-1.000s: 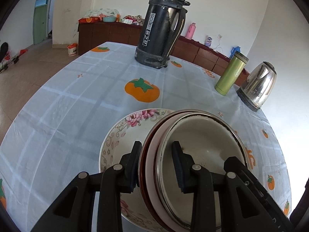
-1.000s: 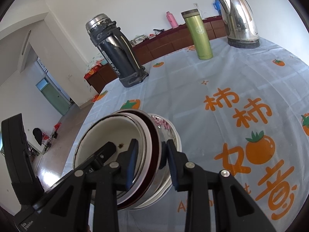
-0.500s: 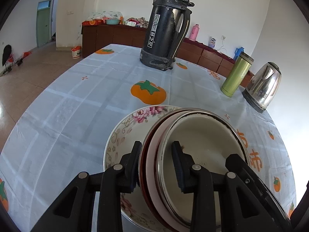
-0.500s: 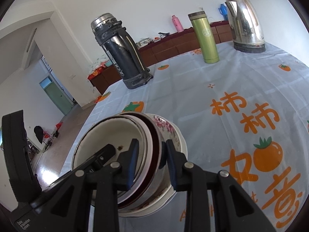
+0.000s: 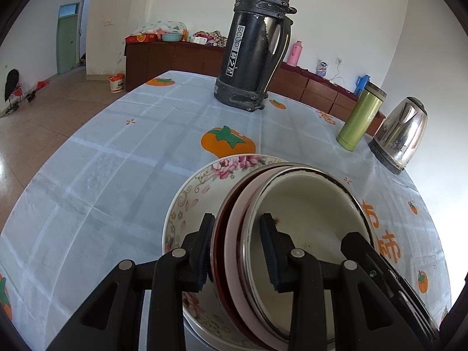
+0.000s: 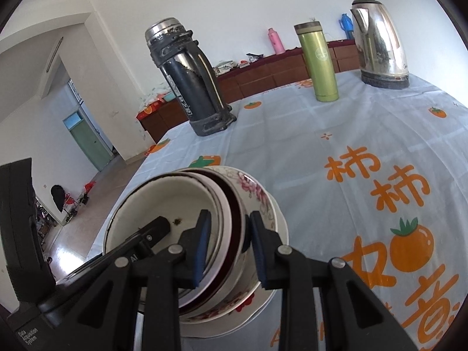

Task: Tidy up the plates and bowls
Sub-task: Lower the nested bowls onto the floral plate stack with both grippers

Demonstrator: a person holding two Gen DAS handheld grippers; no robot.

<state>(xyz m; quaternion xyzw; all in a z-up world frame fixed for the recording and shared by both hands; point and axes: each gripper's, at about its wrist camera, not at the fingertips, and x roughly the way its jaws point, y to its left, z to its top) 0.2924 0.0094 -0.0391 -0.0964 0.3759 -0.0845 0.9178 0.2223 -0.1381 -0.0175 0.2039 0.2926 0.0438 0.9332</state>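
Now, bowls: a stack of nested bowls (image 5: pixel 307 234) is gripped from both sides; a white inner bowl sits in a pink one, then a dark red one.
Where the bowls are: near edge of the table (image 5: pixel 117 161), tilted, resting inside a flowered bowl (image 5: pixel 193 201) that stands on a white plate (image 6: pixel 280 228).
Left tongs (image 5: pixel 238 248): partly shut on the left rims of the stack, one finger inside the white bowl and one outside the dark red bowl.
Right tongs (image 6: pixel 226 242): partly shut on the right rims of the same stack, one finger inside and one outside.
Key relation: the stack leans, with its left side higher than its right side, so it is not yet flat in the flowered bowl. I think the next move is to lower it level.
Which hand is nearer: both hold it, one on each side.
Hard to see: the bottom of the stack is hidden by the tongs, so I cannot tell where it touches the flowered bowl.
Far things: a big black flask (image 5: pixel 254 41), a green bottle (image 5: pixel 359 117) and a shiny kettle (image 5: pixel 400 134) stand well apart.
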